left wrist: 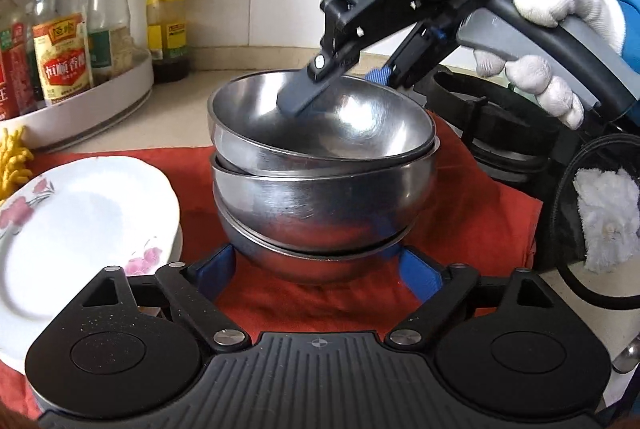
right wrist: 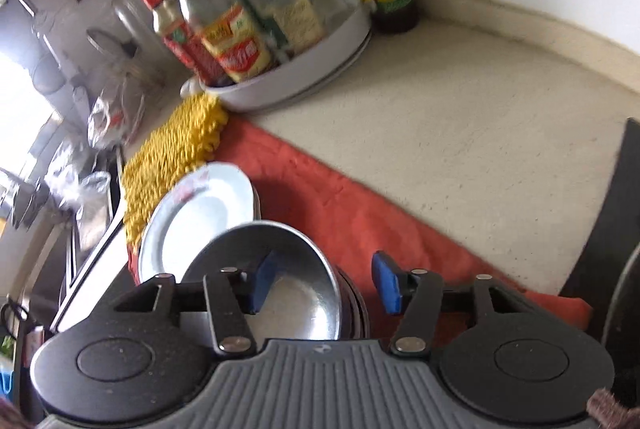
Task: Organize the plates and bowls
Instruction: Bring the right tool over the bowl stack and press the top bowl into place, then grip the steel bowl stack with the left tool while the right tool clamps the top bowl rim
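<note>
Only the left wrist view shows the whole stack of steel bowls (left wrist: 320, 189), nested slightly askew on a red cloth (left wrist: 472, 197) over the tabletop (left wrist: 172, 101), with a white gloved hand (left wrist: 548, 85) at the right holding the right gripper (left wrist: 332, 89). The right wrist view shows just the top bowl (right wrist: 296, 269). White flowered plates (left wrist: 80, 221) lie stacked left of the bowls. The left gripper (left wrist: 320, 269) has its jaws spread wide beside the lowest bowl, apparently without pressing it. The right gripper's jaws stand apart astride the top bowl's rim, one finger (left wrist: 300, 95) inside.
</note>
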A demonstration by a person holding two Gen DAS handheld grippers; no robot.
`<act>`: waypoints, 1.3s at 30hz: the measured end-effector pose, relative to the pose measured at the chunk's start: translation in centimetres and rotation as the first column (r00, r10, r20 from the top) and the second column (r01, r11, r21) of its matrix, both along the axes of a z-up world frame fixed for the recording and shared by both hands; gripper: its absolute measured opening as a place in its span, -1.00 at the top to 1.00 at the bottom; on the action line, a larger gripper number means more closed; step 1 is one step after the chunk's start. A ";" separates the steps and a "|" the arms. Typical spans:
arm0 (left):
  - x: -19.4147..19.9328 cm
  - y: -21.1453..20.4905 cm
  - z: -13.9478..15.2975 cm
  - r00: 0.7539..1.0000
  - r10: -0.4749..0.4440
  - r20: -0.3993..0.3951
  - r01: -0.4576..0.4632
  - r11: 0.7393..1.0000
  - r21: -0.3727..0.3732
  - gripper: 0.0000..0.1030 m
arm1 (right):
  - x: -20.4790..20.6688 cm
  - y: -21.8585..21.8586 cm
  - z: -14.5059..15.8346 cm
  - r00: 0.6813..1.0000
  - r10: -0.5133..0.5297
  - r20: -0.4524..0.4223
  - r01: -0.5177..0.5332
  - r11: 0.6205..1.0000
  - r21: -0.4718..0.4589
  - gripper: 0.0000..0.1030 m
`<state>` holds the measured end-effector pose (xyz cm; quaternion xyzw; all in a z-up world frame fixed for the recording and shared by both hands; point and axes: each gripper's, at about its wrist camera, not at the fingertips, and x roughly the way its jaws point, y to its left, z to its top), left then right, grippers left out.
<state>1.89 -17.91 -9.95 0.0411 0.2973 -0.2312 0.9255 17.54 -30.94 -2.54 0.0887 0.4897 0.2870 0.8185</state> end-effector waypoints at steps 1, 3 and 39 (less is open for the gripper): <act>0.2 -0.3 -0.1 1.000 0.000 0.004 0.000 1.000 0.013 -0.84 | 0.3 0.0 -0.5 0.999 0.028 -0.022 -0.028 1.000 0.001 -0.03; 0.6 -0.8 -0.4 1.000 0.002 0.011 -0.002 0.999 0.037 -0.89 | 0.8 0.0 -1.3 0.996 0.067 -0.056 -0.067 0.998 0.016 -0.03; 3.2 -2.7 2.3 0.998 -0.009 0.062 0.005 0.998 0.061 -0.99 | -0.2 -2.6 -2.2 0.982 -0.041 -0.182 0.083 0.970 0.230 -0.23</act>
